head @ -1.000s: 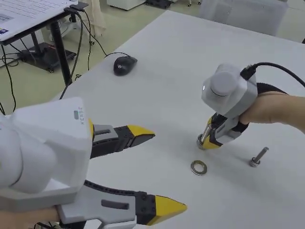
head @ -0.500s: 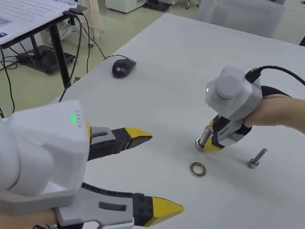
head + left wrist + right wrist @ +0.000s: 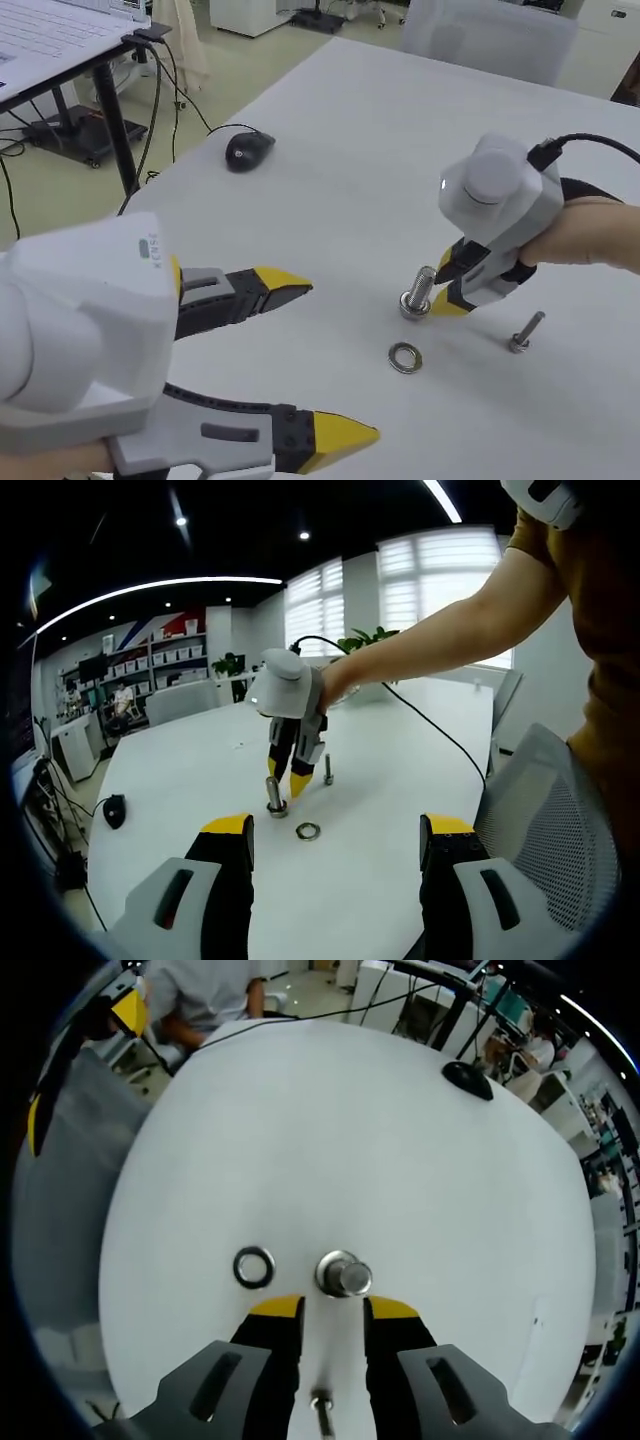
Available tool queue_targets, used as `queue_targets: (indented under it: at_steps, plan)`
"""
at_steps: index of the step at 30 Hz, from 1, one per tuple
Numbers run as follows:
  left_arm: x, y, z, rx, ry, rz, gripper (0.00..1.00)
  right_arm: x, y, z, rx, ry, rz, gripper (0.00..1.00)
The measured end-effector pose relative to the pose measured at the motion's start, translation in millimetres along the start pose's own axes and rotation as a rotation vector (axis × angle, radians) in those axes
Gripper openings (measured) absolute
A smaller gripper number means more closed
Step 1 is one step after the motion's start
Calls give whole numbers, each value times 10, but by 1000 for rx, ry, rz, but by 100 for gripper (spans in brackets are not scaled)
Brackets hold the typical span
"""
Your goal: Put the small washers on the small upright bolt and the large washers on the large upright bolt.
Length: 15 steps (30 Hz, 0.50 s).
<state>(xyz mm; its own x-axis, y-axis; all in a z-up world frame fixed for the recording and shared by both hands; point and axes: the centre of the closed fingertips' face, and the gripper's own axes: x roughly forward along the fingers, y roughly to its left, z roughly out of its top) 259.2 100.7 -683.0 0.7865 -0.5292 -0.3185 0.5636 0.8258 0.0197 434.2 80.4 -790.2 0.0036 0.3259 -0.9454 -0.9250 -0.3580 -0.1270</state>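
Nearest, at the lower left of the head view, the left claw point(image 3: 318, 362) is spread wide and holds nothing. It hovers over the worktop point(image 3: 350, 150) much as it did a second ago. Just past its tips, right of centre, a loose washer point(image 3: 404, 356) lies flat on the worktop, no nearer either bolt than it was. To its right, toward the frame's right edge, the small bolt point(image 3: 524, 332) stands on its head. I can see no washer on it.

A little further up the frame stands the large bolt point(image 3: 419, 292), upright, with a wider ring at its foot. Whether that ring is a washer already dropped on or only the bolt's own head, I cannot tell.

Here is the change. A second ago the right claw point(image 3: 447, 287) had its yellow tips down around the large bolt's foot, hiding most of the shank. Now it has drawn back to the right and the bolt stands free. In the right gripper view its tips are a little apart with nothing between them, and the bolt is just ahead of the gap.

I judge that a placing at the large bolt is finished and the loose washer is the likely next pick, once its size is matched to a bolt.

Far off, at upper left, sits a mouse point(image 3: 247, 149).
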Motion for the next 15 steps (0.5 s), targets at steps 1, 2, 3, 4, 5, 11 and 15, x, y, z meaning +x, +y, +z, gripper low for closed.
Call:
queue_targets:
  at_steps: [1, 2, 3, 4, 5, 11, 15]
  plan:
    - [-1, -3, 4, 2, 1, 0, 66, -9, 14, -4, 2, -2, 0, 24]
    - [-1, -3, 8, 4, 1, 0, 67, -18, 38, -13, 4, -2, 1, 24]
    - [-3, -6, 13, 4, 1, 0, 67, -26, 55, -20, 4, -2, 2, 24]
    - [-5, -7, 19, 6, 0, 0, 67, -35, 82, -25, 6, -3, 4, 24]
    - [-7, -9, 25, 7, -1, 1, 67, -48, 108, -23, 9, -6, 4, 24]
    - [-23, -22, 50, 12, -5, 2, 67, -65, 247, -9, 16, -26, 14, 24]
    - [-35, -35, 66, 14, -8, 4, 67, -63, 336, 9, 19, -34, 25, 24]
